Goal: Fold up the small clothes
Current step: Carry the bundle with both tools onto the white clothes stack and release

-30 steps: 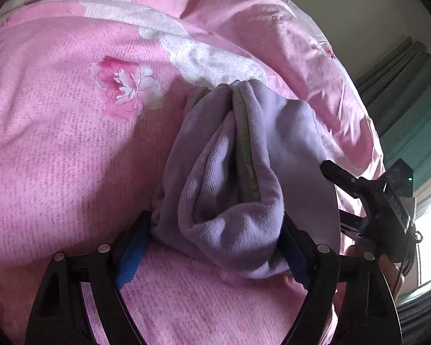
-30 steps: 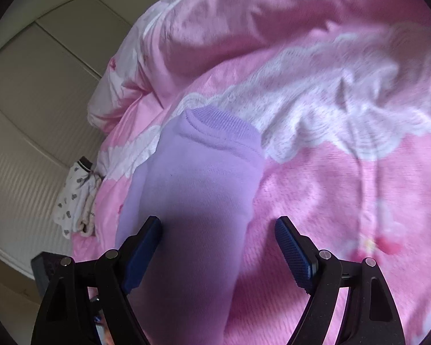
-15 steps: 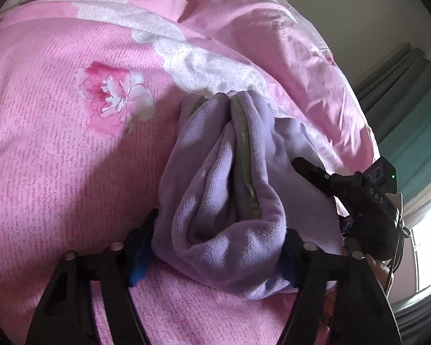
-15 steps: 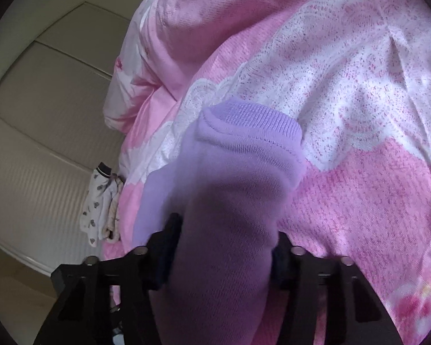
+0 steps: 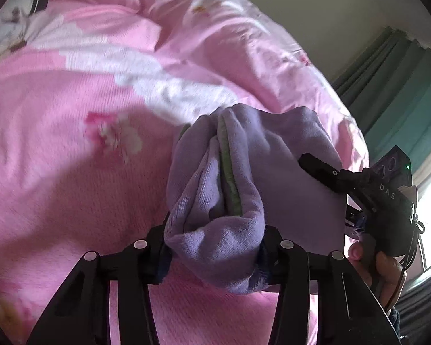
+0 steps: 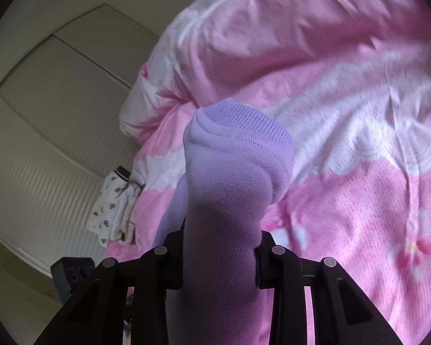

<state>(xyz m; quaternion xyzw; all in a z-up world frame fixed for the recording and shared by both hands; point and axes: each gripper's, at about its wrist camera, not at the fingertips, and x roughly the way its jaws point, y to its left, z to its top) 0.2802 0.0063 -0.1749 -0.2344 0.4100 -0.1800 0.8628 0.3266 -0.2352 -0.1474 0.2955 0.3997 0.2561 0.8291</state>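
- Left tongs point(image 5: 215, 254) had just been closing & were clamped on one bunched end of the purple garment point(image 5: 221, 201), green seam showing in the fold.
- Right tongs point(image 6: 219, 254) had just been closing too, gripping the ribbed cuff end point(image 6: 238, 143) of the same garment.
- Garment was held just above the pink floral duvet point(image 5: 71, 187) on the bed.
- Small patterned white clothes point(image 6: 115, 215) lay at the duvet's edge, beside the wardrobe doors point(image 6: 48, 115).
- No containers in view.
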